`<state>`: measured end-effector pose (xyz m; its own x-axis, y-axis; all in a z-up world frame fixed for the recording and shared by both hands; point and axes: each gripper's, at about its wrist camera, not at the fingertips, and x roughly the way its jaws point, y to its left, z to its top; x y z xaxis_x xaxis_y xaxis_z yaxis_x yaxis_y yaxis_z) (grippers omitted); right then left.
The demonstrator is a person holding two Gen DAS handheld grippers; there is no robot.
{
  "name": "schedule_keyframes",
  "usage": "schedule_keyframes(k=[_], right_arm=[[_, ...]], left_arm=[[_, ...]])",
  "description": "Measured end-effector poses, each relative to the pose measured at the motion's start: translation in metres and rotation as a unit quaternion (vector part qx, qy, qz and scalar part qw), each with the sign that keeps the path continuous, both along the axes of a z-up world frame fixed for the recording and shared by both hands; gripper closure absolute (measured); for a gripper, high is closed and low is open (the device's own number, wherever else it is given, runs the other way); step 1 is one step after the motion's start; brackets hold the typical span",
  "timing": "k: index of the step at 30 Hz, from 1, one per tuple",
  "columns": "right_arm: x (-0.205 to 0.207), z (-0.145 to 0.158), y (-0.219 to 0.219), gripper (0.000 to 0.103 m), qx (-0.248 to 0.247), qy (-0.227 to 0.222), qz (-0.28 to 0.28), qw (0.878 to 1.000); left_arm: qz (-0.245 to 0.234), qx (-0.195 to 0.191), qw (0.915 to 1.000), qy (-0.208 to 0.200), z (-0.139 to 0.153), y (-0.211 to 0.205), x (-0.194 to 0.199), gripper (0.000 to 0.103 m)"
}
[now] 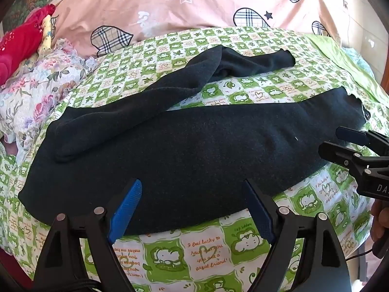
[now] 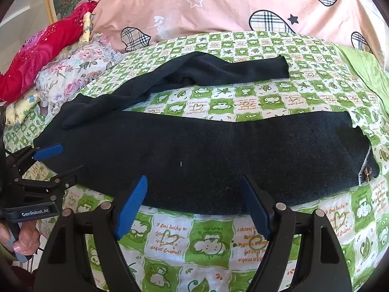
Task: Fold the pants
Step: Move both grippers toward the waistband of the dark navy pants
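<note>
Both grippers, left (image 1: 192,209) and right (image 2: 194,206), are hovering wide open, empty, at the pants' (image 2: 206,155) near edge; pinching both layers evenly should be giving a straight fold.

I see a bed under a green-checked sheet (image 1: 206,250). At 12 o'clock lies a pink quilt (image 1: 206,4) with plaid hearts; at 10 o'clock, floral pillows (image 2: 73,73) and red cloth (image 2: 46,48). Daylight is bright.
</note>
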<state>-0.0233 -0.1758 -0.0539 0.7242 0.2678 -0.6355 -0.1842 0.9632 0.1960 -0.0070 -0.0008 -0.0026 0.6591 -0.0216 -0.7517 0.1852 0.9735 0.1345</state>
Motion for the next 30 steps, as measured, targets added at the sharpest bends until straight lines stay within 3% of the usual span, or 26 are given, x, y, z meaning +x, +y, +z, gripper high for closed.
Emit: schedule_keyframes(k=[30], right_arm=[[0.006, 0.008, -0.012, 0.024, 0.005, 0.001, -0.007, 1.0]], left_arm=[[0.002, -0.008, 1.0, 0.005, 0.007, -0.001, 0.015, 0.018]])
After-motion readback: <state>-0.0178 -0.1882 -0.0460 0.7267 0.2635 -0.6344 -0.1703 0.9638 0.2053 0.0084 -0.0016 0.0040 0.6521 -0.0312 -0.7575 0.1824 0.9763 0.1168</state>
